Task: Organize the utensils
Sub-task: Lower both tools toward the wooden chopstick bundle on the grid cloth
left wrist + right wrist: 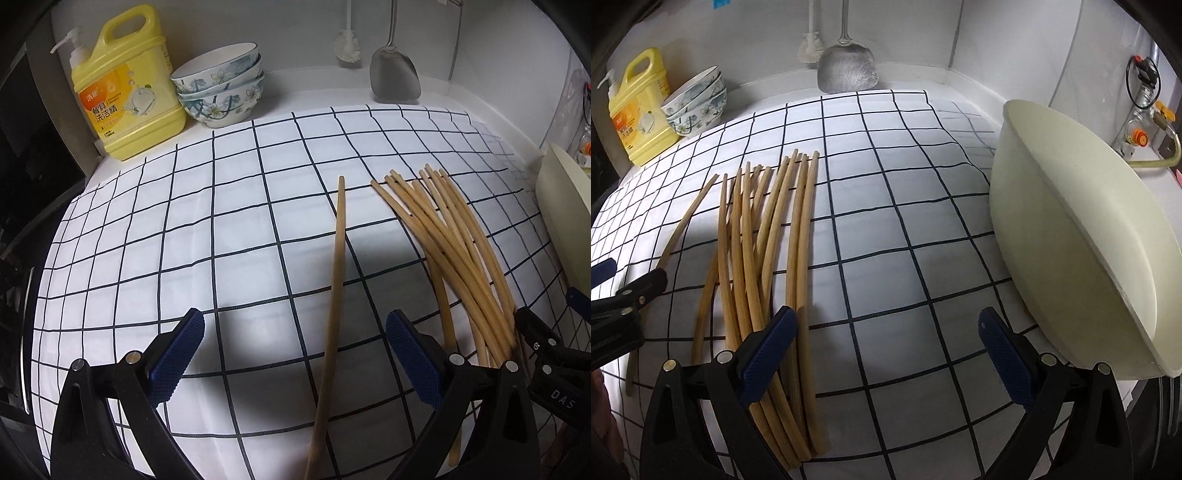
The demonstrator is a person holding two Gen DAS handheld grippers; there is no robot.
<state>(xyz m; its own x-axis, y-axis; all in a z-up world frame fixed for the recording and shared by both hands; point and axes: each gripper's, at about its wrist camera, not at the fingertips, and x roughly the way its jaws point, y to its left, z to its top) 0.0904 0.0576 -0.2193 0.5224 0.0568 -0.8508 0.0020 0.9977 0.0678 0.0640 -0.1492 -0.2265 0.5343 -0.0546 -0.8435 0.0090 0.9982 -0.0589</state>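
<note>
Your chopsticks (764,266) are mostly gathered: a loose bundle lies on the checked cloth (886,221), fanned at the far ends, at about 9 o'clock in the right view. One stray (334,295) lies apart, at about 5 o'clock in the left view, between your left gripper's (295,358) spread, empty jaws. Your right gripper (886,354) is released too, holding nothing, its left finger over the bundle's near ends. As I judge it, you have yet to join the stray to the rest and square them. The cloth covers a white counter; bottle (125,85) and bowls (221,85) at 11, spatula (847,70) at 12, basin (1071,240) at 3.
</note>
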